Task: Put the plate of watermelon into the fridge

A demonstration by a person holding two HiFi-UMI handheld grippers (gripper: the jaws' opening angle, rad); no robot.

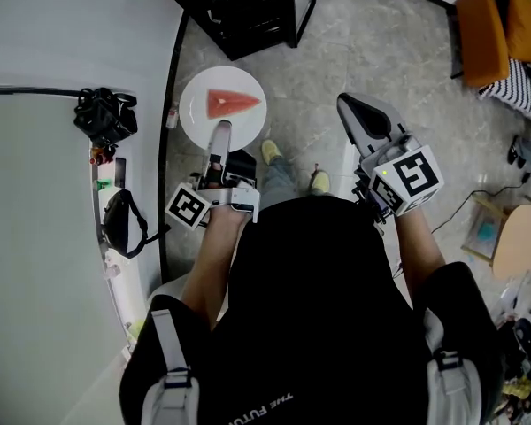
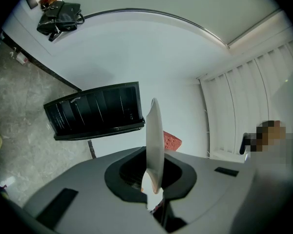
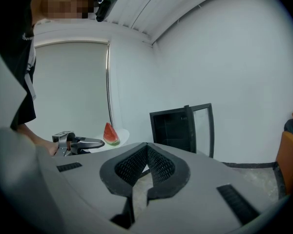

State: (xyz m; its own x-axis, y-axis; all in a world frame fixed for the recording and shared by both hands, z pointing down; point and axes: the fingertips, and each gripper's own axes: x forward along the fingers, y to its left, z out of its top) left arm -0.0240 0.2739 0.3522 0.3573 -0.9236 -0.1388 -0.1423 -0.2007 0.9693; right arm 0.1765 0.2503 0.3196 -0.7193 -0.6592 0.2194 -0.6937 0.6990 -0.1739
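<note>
One rim-grip alone carries the white plate (image 1: 199, 104): the left gripper (image 1: 221, 138) is clamped on its near edge, just short of the open black fridge (image 1: 239, 11). Any tilt could slide the watermelon wedge (image 1: 233, 103) off (right gripper (image 1: 354, 112) closed, empty).

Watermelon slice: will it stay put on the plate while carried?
Probably slides if tilted: the watermelon slice lies unrestrained on a smooth plate, which the left gripper pinches at one rim. Unlikely to roll: it seems to lie on a broad face.
</note>
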